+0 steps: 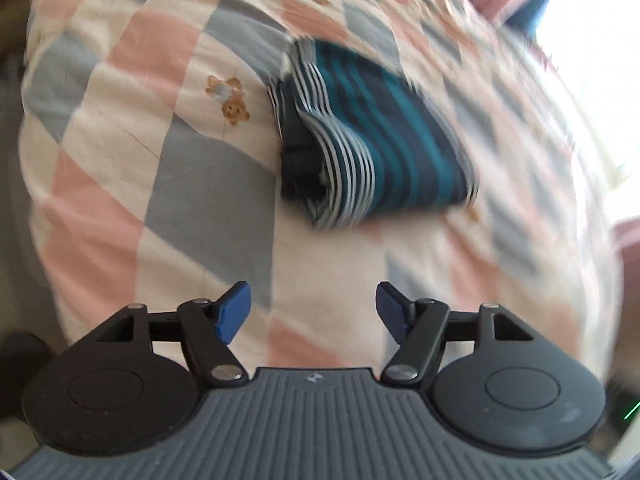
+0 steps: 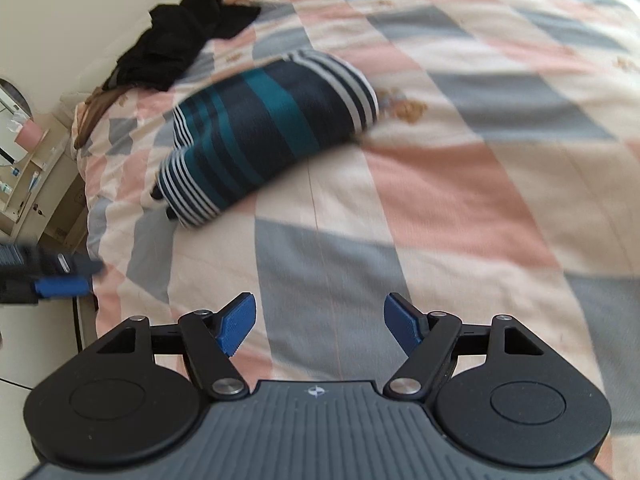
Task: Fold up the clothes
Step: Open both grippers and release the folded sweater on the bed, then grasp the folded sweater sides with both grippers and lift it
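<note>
Both tools hang over the bed, and neither has anything in it. The left tool (image 1: 313, 308) stands with its blue pads (image 1: 234, 311) wide apart, nothing but quilt showing in the gap. Same story on the right tool (image 2: 320, 322): jaws spread wide, blue fingertips (image 2: 238, 324) bare, clear of any cloth.

The folded striped shirt (image 1: 376, 136) lies on the patchwork quilt (image 1: 120, 200), a compact bundle in navy and teal bands with narrow navy-and-white stripes along its rolled edge. From the left wrist view it sits ahead of the tool and well apart from it, a little right of centre, with a small teddy-bear print (image 1: 228, 98) on the quilt just beside its left side. The picture is smeared towards the right edge, so the far side of the bundle is hard to read.

From the right wrist view the same striped shirt (image 2: 264, 132) lies up and to the left of the tool, again well apart, lying slantwise across the pink, grey and cream patches of the quilt (image 2: 460, 200). Beyond it, near the bed's far left edge, a crumpled black garment (image 2: 180, 36) lies in a loose heap, unfolded. At the left border of that view the left tool (image 2: 60, 276) pokes in, blurred, one blue pad showing, beside the bed's edge. Off the bed, a pale shelf unit (image 2: 32, 172) stands against the wall.
</note>
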